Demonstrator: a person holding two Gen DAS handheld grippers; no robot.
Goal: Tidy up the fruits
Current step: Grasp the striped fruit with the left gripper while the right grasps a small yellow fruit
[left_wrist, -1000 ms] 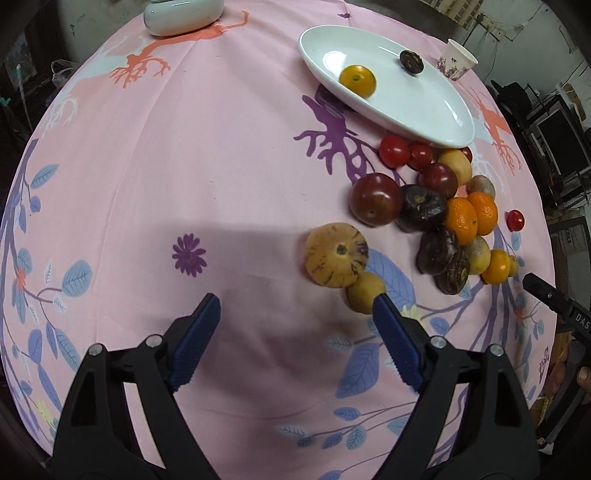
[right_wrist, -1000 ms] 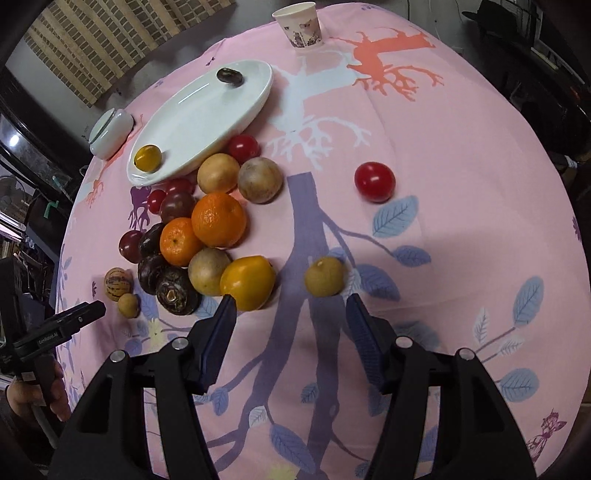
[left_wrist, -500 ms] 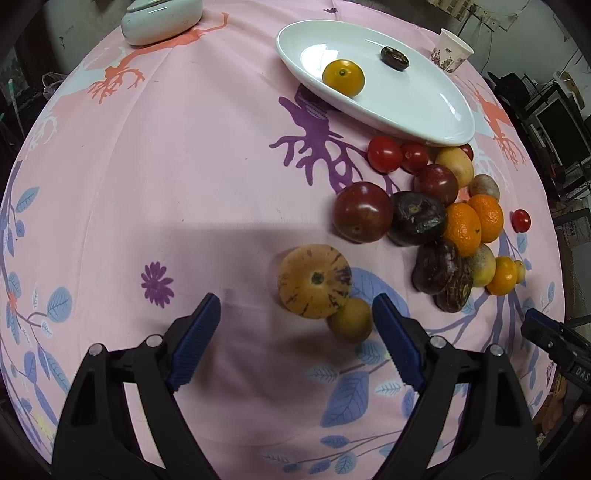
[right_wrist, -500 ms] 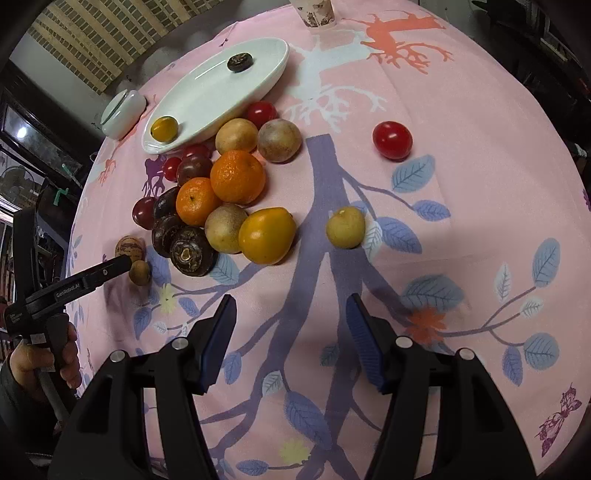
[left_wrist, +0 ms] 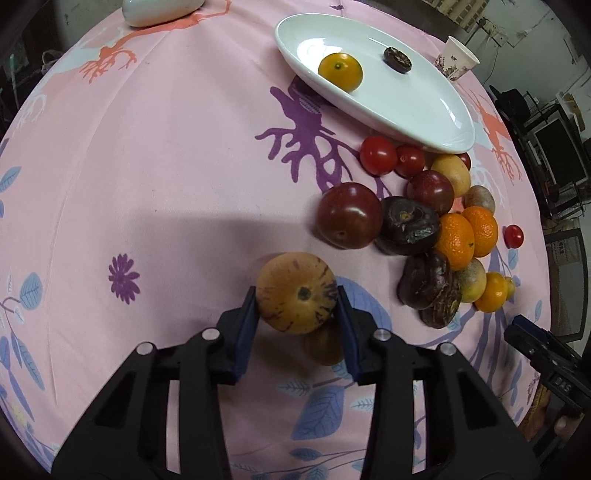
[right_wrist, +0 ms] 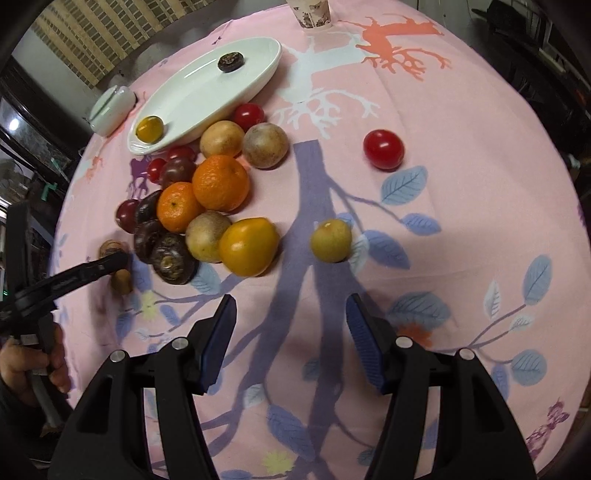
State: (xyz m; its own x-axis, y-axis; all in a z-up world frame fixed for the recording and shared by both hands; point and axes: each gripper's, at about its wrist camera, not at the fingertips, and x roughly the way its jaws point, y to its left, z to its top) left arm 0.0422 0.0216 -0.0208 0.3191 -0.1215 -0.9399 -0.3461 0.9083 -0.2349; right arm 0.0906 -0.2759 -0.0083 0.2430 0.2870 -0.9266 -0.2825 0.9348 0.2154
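Observation:
My left gripper (left_wrist: 297, 301) is shut on a tan, purple-striped round fruit (left_wrist: 295, 291) low over the pink cloth; a small brown fruit (left_wrist: 323, 345) lies just beneath it. A heap of fruits (left_wrist: 413, 221) lies to its right, below the white oval plate (left_wrist: 436, 110), which holds a yellow-orange fruit (left_wrist: 340, 71) and a dark one (left_wrist: 397, 59). My right gripper (right_wrist: 291, 321) is open and empty, just in front of a yellow-orange fruit (right_wrist: 249, 245) and a small yellowish fruit (right_wrist: 330, 240). The left gripper also shows in the right wrist view (right_wrist: 107, 264).
A paper cup (right_wrist: 310, 13) stands beyond the plate. A white lidded dish (right_wrist: 110, 109) sits at the far left edge. A lone red tomato (right_wrist: 382, 148) lies apart on the right. The round table drops off on all sides.
My left gripper has moved forward and closed on the striped fruit. My right gripper has drawn closer to the fruits and stayed open.

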